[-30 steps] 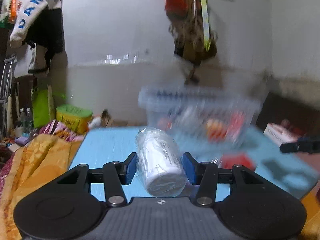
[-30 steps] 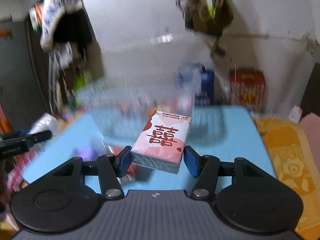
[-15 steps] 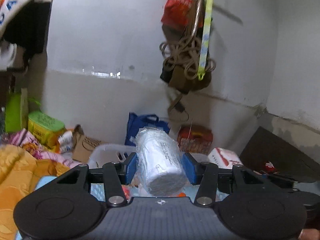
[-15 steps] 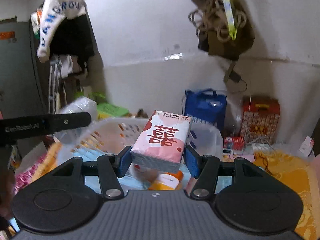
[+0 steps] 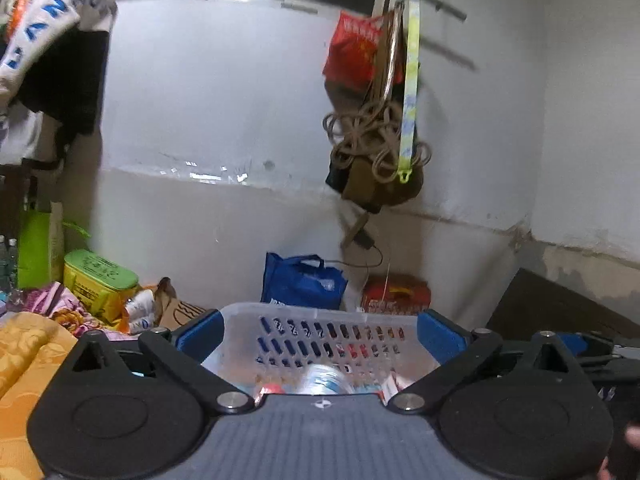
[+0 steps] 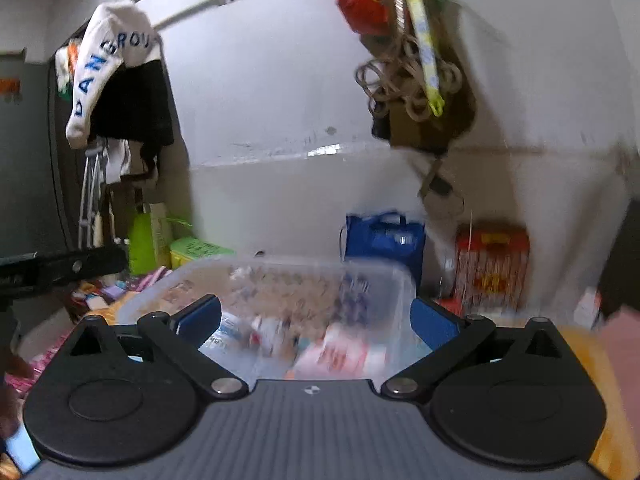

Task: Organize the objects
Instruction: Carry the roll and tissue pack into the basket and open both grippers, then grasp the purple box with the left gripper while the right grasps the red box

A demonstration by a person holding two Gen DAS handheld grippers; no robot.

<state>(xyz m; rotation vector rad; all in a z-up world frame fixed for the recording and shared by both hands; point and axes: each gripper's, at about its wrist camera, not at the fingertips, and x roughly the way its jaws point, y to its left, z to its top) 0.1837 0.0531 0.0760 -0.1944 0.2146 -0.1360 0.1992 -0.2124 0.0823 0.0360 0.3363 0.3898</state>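
Translucent white plastic, perforated with rows of slots, forms the basket (image 5: 320,330) that fills the near middle of both wrist views. At far left, an orange patterned cloth (image 5: 28,356) lies beside a yellow-green lidded box (image 5: 100,280), with clothing hanging on a rack above. Moving right, the left gripper (image 5: 320,338) hangs spread wide just above the basket, its blue pads well apart and nothing between them. Below it, inside the basket, a clear-wrapped white roll (image 5: 324,378) lies among red and white packets. The right gripper (image 6: 316,322) is likewise released and empty over the same basket (image 6: 280,276); a pink and white packet (image 6: 340,354) shows blurred inside, beneath it. Further right, against the far wall, stand a blue bag (image 5: 302,280) and a red box (image 5: 396,294), under a hanging coil of rope.

Judging by this, several items already sit in the basket and both tongs are free. Whether more loose objects wait on the table cannot be told, since the gripper bodies hide the near surface.
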